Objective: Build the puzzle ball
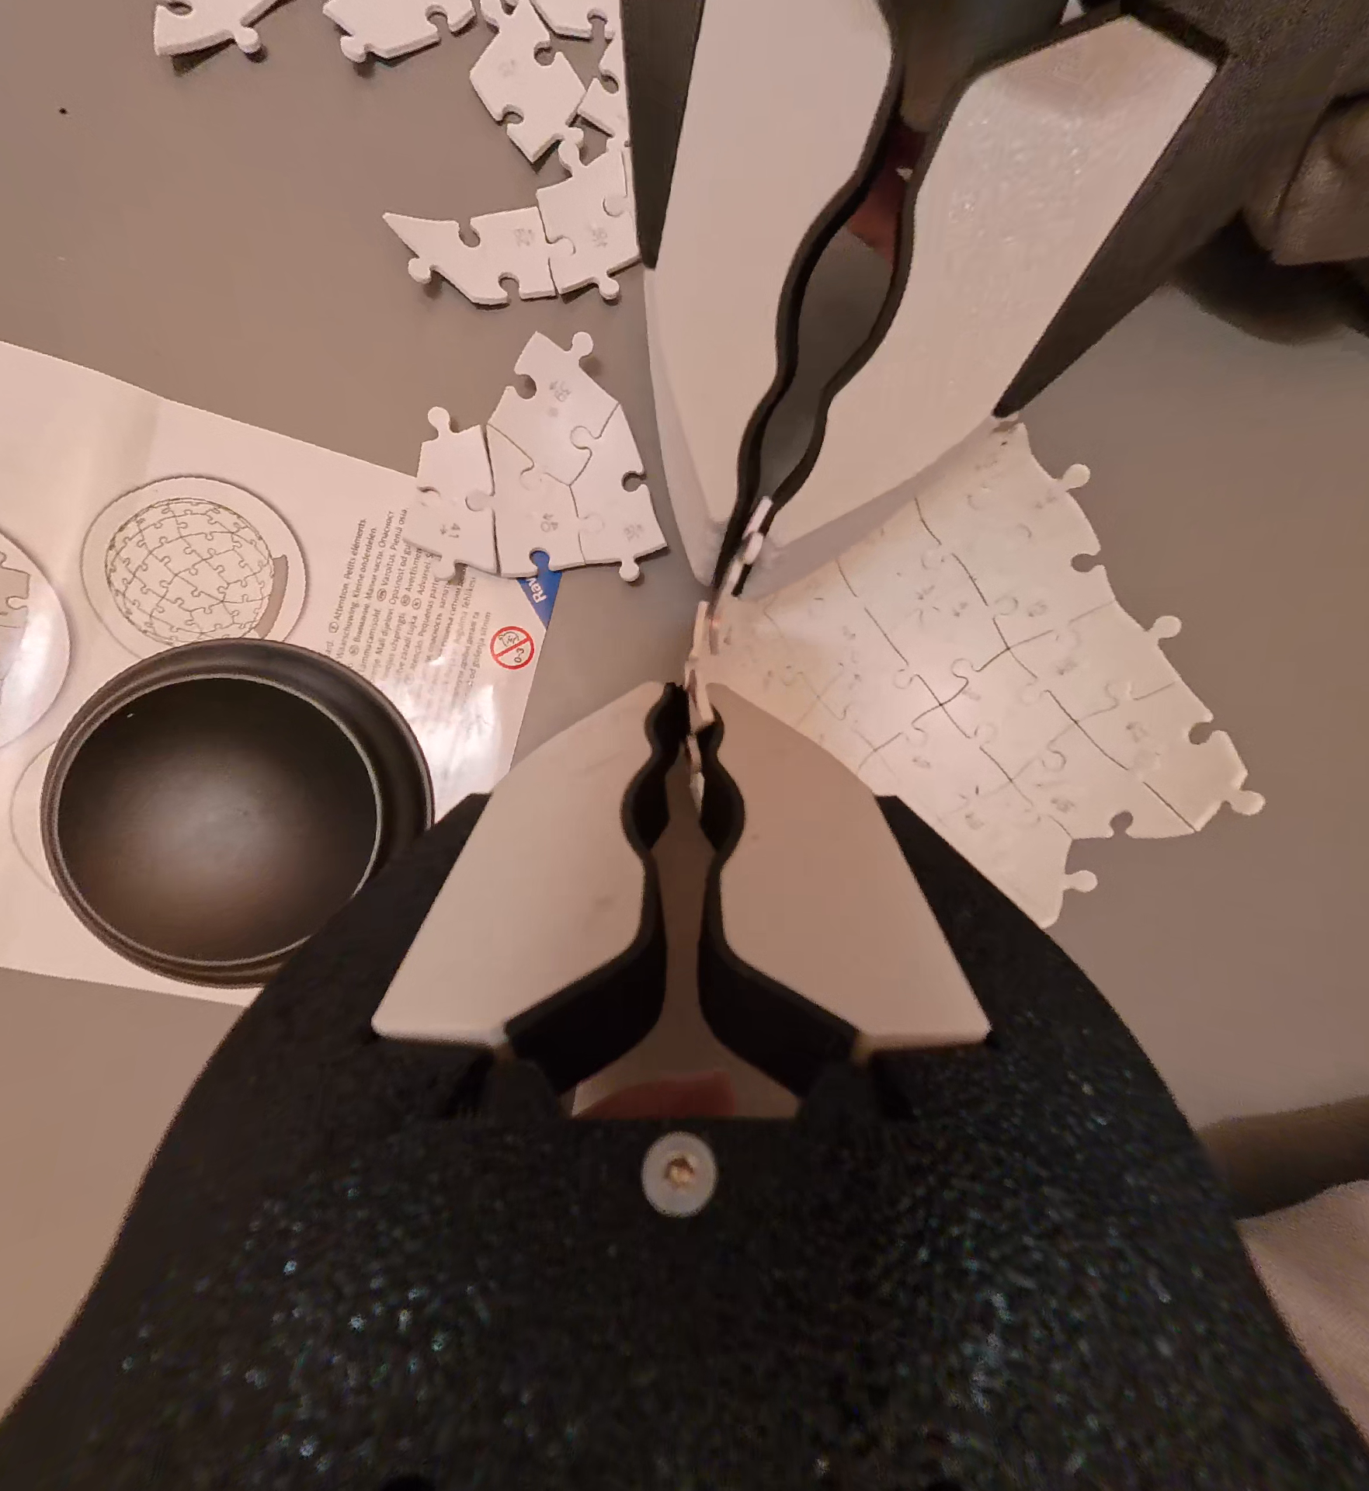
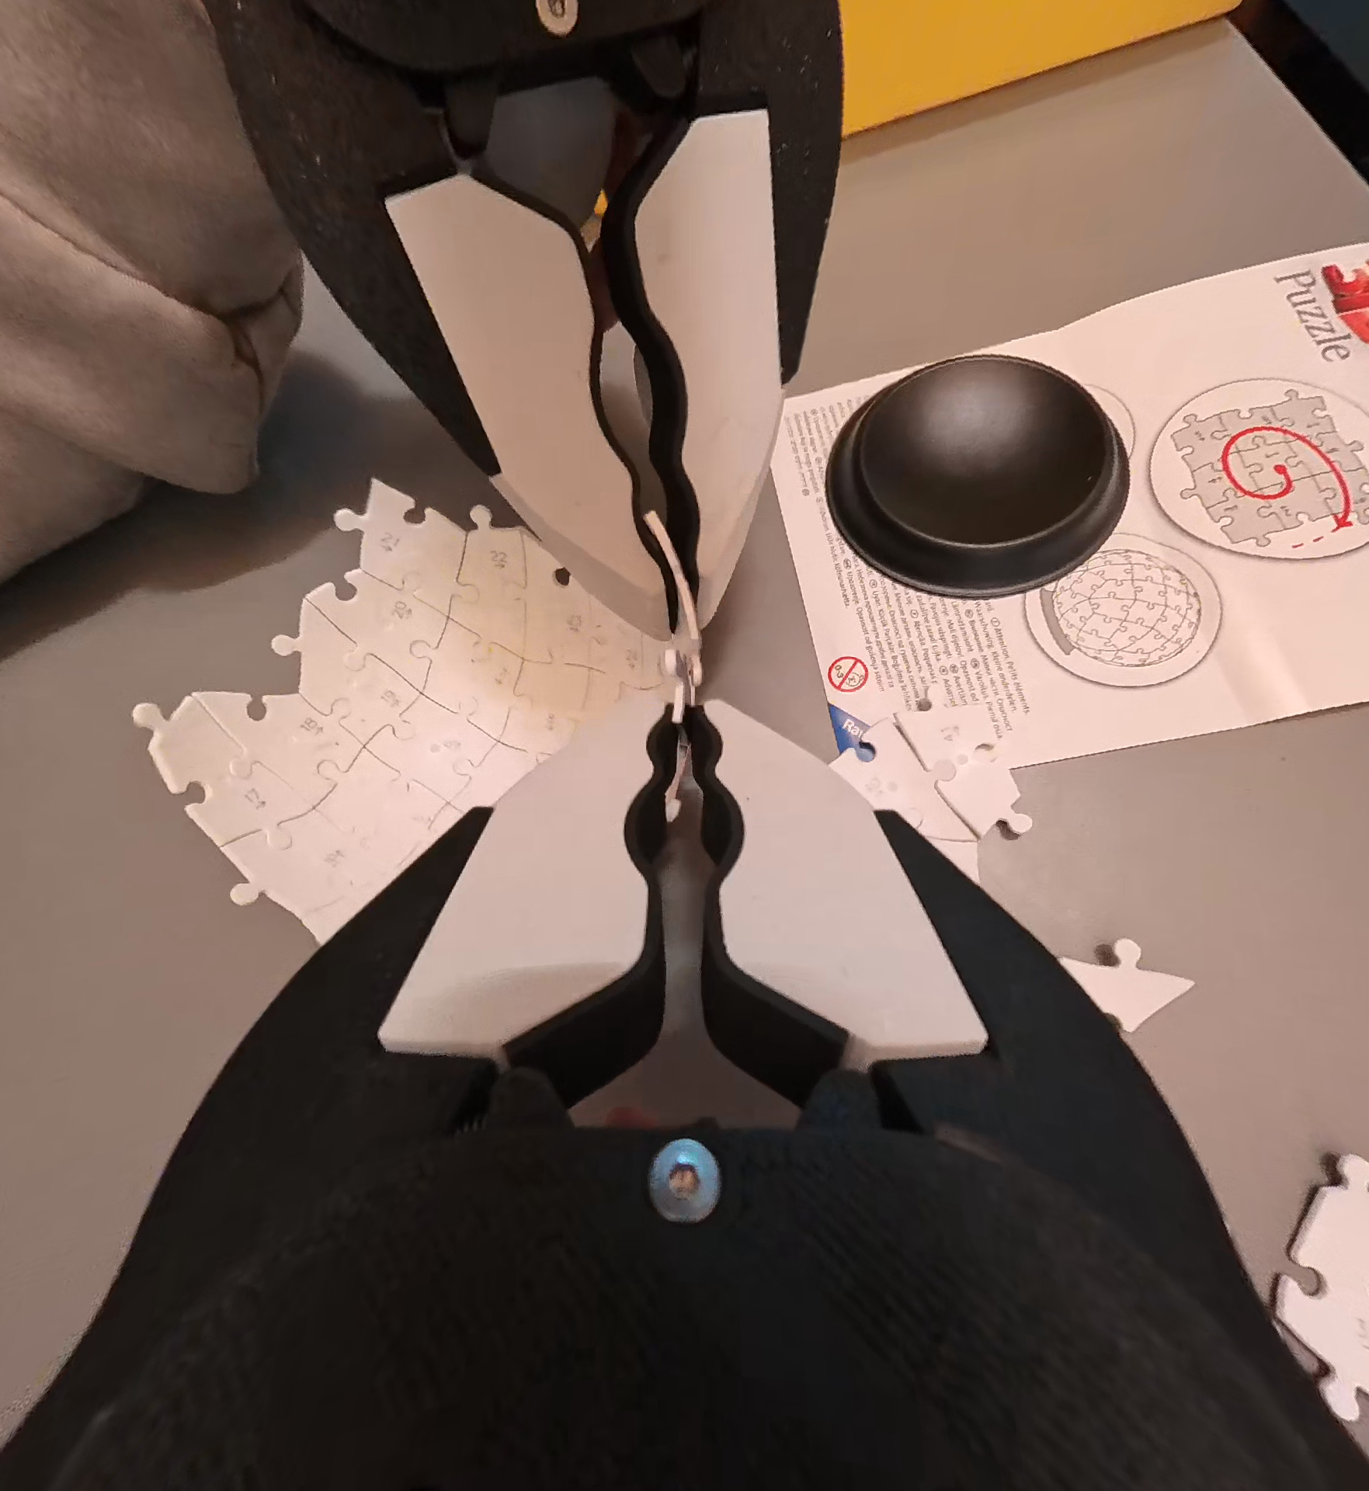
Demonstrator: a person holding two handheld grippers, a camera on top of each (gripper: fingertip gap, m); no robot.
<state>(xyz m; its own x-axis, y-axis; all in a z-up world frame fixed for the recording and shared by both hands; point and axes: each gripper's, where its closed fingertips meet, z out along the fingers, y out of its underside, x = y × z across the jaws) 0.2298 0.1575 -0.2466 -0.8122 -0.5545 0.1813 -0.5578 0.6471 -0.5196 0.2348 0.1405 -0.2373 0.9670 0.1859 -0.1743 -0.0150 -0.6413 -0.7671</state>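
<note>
My left gripper [image 1: 690, 714] is shut on a thin white puzzle piece [image 1: 703, 645] seen edge-on. My right gripper [image 2: 685, 730] is shut on another white piece [image 2: 689, 645], also edge-on. The two grippers face each other tip to tip, and the pieces meet in the small gap between them. The right gripper [image 1: 749, 540] enters the left wrist view from the top right. The left gripper [image 2: 685, 613] enters the right wrist view from the top. A large curved assembled section [image 1: 987, 670] [image 2: 390, 710] fans out from that meeting point. I cannot tell whether the held pieces belong to it.
A black bowl-shaped stand [image 1: 217, 815] [image 2: 979, 468] sits on a white instruction sheet [image 1: 181, 436] [image 2: 1189, 670]. Joined and loose white pieces [image 1: 544, 492] [image 2: 1358, 1291] lie on the grey table. Grey cloth [image 2: 84, 282] and a yellow object [image 2: 1028, 56] lie at the edges. Both grippers' tips are close together, under 4 cm apart.
</note>
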